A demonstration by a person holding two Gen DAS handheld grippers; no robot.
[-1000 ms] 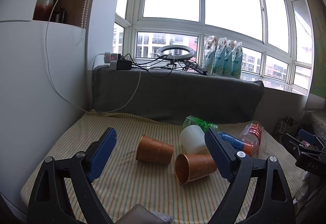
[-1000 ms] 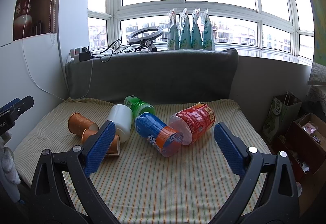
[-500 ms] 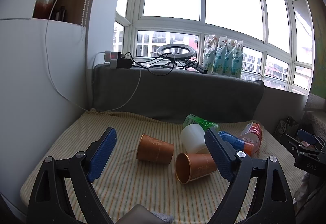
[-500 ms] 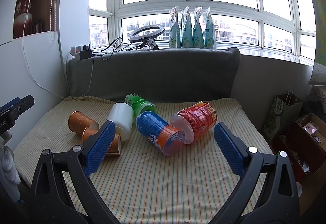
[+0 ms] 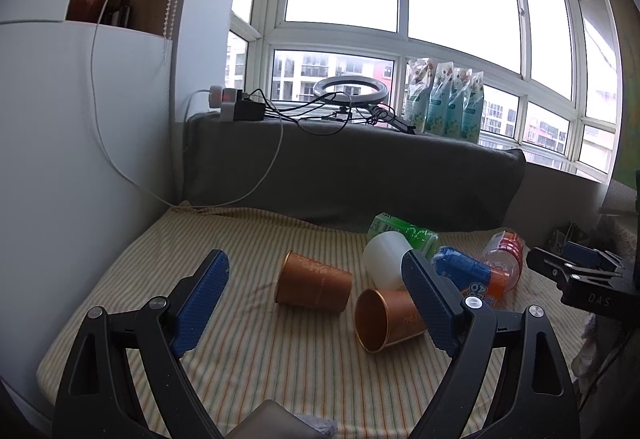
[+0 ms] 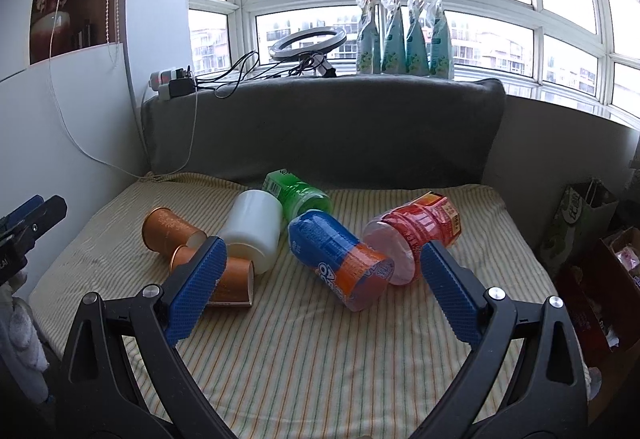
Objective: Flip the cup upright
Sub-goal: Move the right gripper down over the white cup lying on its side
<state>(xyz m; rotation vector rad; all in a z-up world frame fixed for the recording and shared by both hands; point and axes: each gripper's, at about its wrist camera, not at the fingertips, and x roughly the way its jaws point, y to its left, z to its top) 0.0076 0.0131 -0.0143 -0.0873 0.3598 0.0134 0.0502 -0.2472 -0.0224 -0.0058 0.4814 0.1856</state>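
Two copper cups lie on their sides on the striped cloth (image 5: 248,351). One copper cup (image 5: 314,286) lies with its base to the left; the other copper cup (image 5: 384,321) has its mouth toward me, partly behind my right finger. My left gripper (image 5: 316,303) is open and empty, above and in front of them. In the right wrist view the same cups (image 6: 170,229) (image 6: 230,281) lie at left, the nearer one partly behind the left finger. My right gripper (image 6: 320,289) is open and empty, in front of the blue jar (image 6: 340,263).
A white cup (image 6: 254,229), a green jar (image 6: 300,195) and a red jar (image 6: 416,235) lie on their sides on the cloth. A grey cushion (image 6: 320,127) backs it, with cables, a ring light (image 6: 308,43) and pouches on the sill. A bag and box (image 6: 580,215) stand at the right.
Both grippers have drifted slightly closer to the cups. Nothing has been gripped, and both stay open.
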